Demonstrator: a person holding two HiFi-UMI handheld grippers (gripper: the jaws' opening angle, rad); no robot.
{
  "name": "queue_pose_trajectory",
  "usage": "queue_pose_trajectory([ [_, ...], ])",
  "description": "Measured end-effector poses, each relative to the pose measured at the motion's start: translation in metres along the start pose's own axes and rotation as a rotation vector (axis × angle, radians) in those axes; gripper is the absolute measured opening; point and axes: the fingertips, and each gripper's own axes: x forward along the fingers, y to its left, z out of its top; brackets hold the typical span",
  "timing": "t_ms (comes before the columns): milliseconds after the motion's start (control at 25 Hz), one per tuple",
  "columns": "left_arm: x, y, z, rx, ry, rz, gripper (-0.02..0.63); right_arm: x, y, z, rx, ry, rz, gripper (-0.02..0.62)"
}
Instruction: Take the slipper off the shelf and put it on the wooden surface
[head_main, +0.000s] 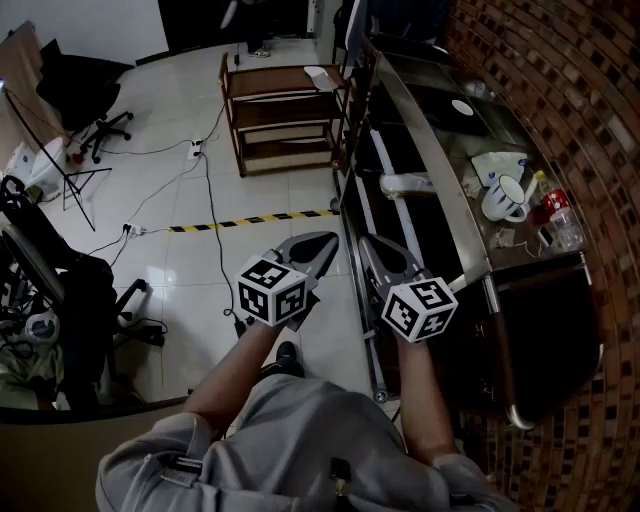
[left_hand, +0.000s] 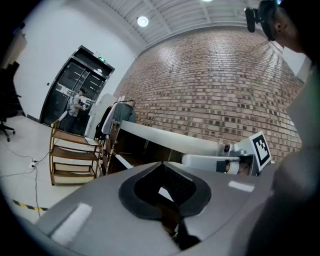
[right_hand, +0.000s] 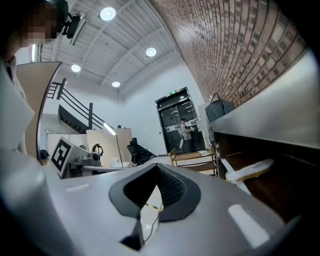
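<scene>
A pale slipper (head_main: 405, 183) lies on a dark shelf under the long counter (head_main: 430, 130); in the right gripper view the slipper (right_hand: 248, 170) shows at the right, ahead of the jaws. Farther back stands a wooden rack (head_main: 285, 115) with a white object (head_main: 322, 75) on its top board. My left gripper (head_main: 325, 240) and right gripper (head_main: 368, 243) hang side by side over the tiled floor, short of the shelf. Both are shut with nothing in them. The left gripper (left_hand: 162, 164) and the right gripper (right_hand: 156, 165) show their tips meeting.
A mug (head_main: 503, 197), a bottle (head_main: 560, 215) and small items sit on the counter by the brick wall. Cables and a yellow-black tape strip (head_main: 250, 220) cross the floor. Office chairs (head_main: 85, 85) and gear stand at the left. A person (left_hand: 76, 105) stands by the far door.
</scene>
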Motion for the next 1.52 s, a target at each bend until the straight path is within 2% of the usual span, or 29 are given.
queue_pose_trajectory([
  [280,0.011,0.076,0.020,-0.012,0.026,-0.037,0.006,0.068,-0.014,0.014,-0.002,-0.019,-0.046,0.000],
  [520,0.034,0.121,0.026,-0.013,0.069,-0.112,0.005,0.107,-0.031,0.017,-0.004,-0.013,-0.116,0.000],
  [760,0.075,0.145,0.021,-0.019,0.121,-0.154,0.006,0.121,-0.067,0.008,0.010,0.015,-0.176,0.000],
  [960,0.126,0.161,0.018,-0.009,0.174,-0.193,0.005,0.135,-0.109,0.005,-0.036,0.046,-0.202,0.000],
  [1200,0.192,0.179,0.017,0.020,0.225,-0.228,0.005,0.168,-0.163,0.022,-0.122,0.018,-0.235,0.000],
  [1520,0.257,0.206,0.021,0.044,0.284,-0.247,0.006,0.198,-0.197,0.021,-0.119,0.005,-0.246,0.000],
])
